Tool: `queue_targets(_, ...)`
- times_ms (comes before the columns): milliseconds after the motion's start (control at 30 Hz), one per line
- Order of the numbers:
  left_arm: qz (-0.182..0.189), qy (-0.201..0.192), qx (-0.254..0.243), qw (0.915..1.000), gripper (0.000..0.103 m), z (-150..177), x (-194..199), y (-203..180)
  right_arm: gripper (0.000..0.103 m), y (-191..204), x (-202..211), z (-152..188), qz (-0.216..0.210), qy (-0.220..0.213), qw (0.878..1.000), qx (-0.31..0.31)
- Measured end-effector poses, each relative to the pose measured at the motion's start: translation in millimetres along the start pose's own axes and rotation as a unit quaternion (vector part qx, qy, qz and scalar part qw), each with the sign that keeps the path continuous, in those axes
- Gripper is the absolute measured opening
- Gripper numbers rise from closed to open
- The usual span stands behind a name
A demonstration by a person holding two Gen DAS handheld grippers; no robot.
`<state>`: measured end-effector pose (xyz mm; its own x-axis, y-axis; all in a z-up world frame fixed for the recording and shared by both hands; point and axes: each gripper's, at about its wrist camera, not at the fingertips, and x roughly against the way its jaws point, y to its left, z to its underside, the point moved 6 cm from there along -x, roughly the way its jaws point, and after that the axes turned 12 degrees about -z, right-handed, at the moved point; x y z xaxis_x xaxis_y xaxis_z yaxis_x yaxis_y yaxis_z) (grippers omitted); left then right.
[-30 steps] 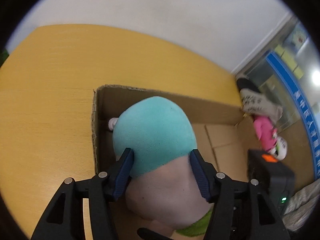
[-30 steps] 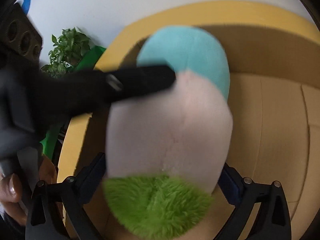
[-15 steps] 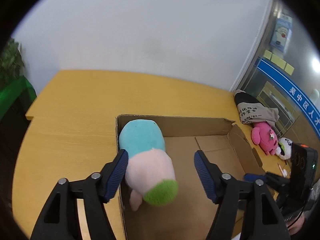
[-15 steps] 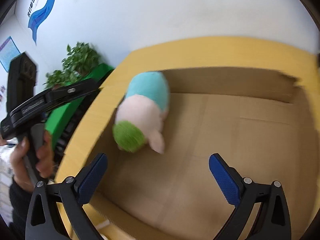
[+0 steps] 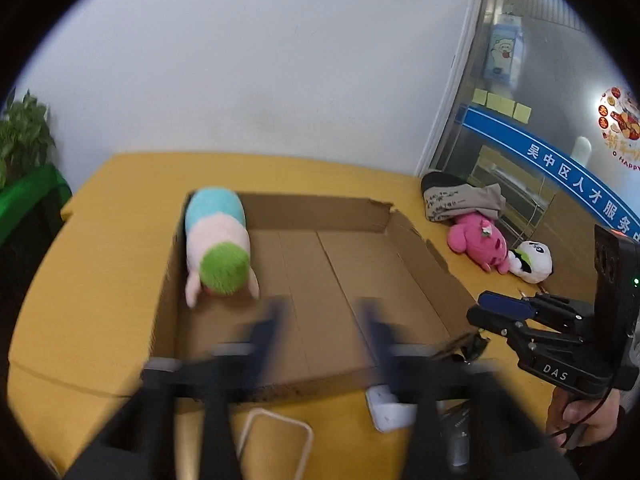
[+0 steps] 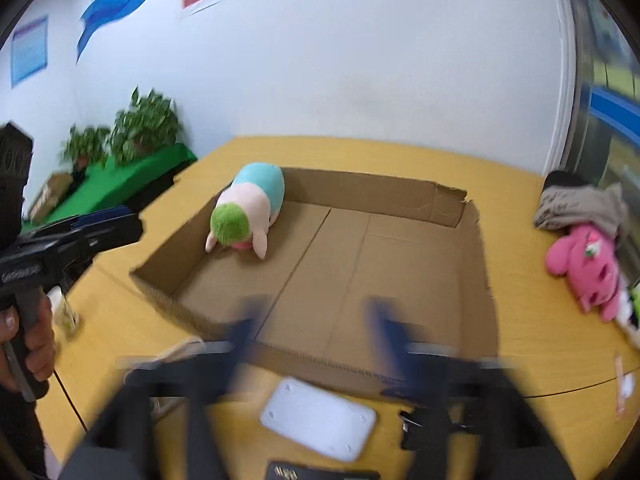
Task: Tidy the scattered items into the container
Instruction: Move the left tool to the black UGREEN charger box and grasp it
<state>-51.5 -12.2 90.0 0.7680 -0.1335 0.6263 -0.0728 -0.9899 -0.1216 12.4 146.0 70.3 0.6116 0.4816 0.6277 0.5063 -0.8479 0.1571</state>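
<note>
A plush toy (image 5: pixel 218 244), teal, pink and green, lies in the far left corner of the open cardboard box (image 5: pixel 416 240); it also shows in the right wrist view (image 6: pixel 248 208), inside the box (image 6: pixel 476 248). My left gripper (image 5: pixel 320 320) is open, empty and blurred above the box's near edge. My right gripper (image 6: pixel 312 316) is open, empty and blurred, likewise near the front edge. A pink plush (image 5: pixel 478 240) and a white panda plush (image 5: pixel 534 260) lie on the table right of the box. The pink plush (image 6: pixel 592 264) shows at the right.
A grey cloth bundle (image 5: pixel 460 196) lies behind the pink plush. A white flat device (image 6: pixel 318 418) and a dark object (image 6: pixel 420 428) lie on the yellow table (image 6: pixel 520 360) in front of the box. Sunglasses (image 5: pixel 464 350) lie near the box's right corner. Plants (image 6: pixel 140 124) stand left.
Both grippers let go of the plush, which now lies in the box's far left corner. Both have pulled back and up from the box, still open.
</note>
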Motion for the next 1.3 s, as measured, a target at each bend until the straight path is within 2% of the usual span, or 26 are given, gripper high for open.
queue_targets(67,0.0,0.009,0.007,0.9999,0.005,9,3,-5,0.032,4,3,7,-0.01,0.004,1.0,0.0)
queue_targets(100,0.002,0.006,0.007,1.0,0.006,13,6,-10,0.06,5,9,10,-0.017,0.001,1.0,-0.005)
queue_targets(133,0.002,0.004,0.008,1.0,0.014,16,9,-15,0.103,6,11,11,-0.024,-0.001,1.0,-0.007)
queue_targets(167,-0.001,0.006,0.01,0.9999,0.042,19,11,-19,0.101,6,16,14,-0.03,-0.006,1.0,-0.008)
queue_targets(233,-0.007,0.001,0.017,0.9998,0.083,24,15,-28,0.103,6,25,19,-0.028,-0.017,0.999,-0.002)
queue_targets(300,0.003,-0.021,0.019,0.9996,0.083,27,25,-36,0.103,7,32,23,-0.026,-0.017,0.999,0.009)
queue_targets(467,0.021,-0.008,0.008,0.9997,0.083,48,30,-57,0.103,-2,46,41,-0.031,-0.012,0.999,0.003)
queue_targets(600,0.038,0.023,0.009,0.999,0.083,73,25,-68,0.103,-12,54,59,-0.05,-0.007,0.999,-0.014)
queue_targets(700,0.07,0.063,0.013,0.9955,0.083,100,19,-78,0.103,-20,56,88,-0.074,0.008,0.997,-0.02)
queue_targets(800,0.123,0.112,0.027,0.9856,0.083,131,8,-88,0.103,-28,48,125,-0.108,0.042,0.992,-0.042)
queue_targets(900,0.162,0.163,0.044,0.9723,0.083,160,-7,-98,0.103,-32,35,173,-0.169,0.084,0.979,-0.075)
queue_targets(933,0.172,0.176,0.048,0.968,0.083,167,-12,-103,0.103,-32,32,181,-0.173,0.089,0.978,-0.077)
queue_targets(1067,0.208,0.218,0.073,0.9508,0.082,186,-37,-117,0.103,-31,19,208,-0.172,0.111,0.976,-0.074)
queue_targets(1167,0.199,0.242,0.07,0.947,0.079,200,-56,-125,0.103,-22,8,214,-0.163,0.125,0.978,-0.047)
queue_targets(1233,0.21,0.254,0.075,0.9411,0.076,209,-64,-129,0.103,-17,1,212,-0.135,0.124,0.983,-0.019)
queue_targets(1300,0.218,0.242,0.078,0.9421,0.072,210,-64,-132,0.103,-14,-6,210,-0.125,0.122,0.985,-0.004)
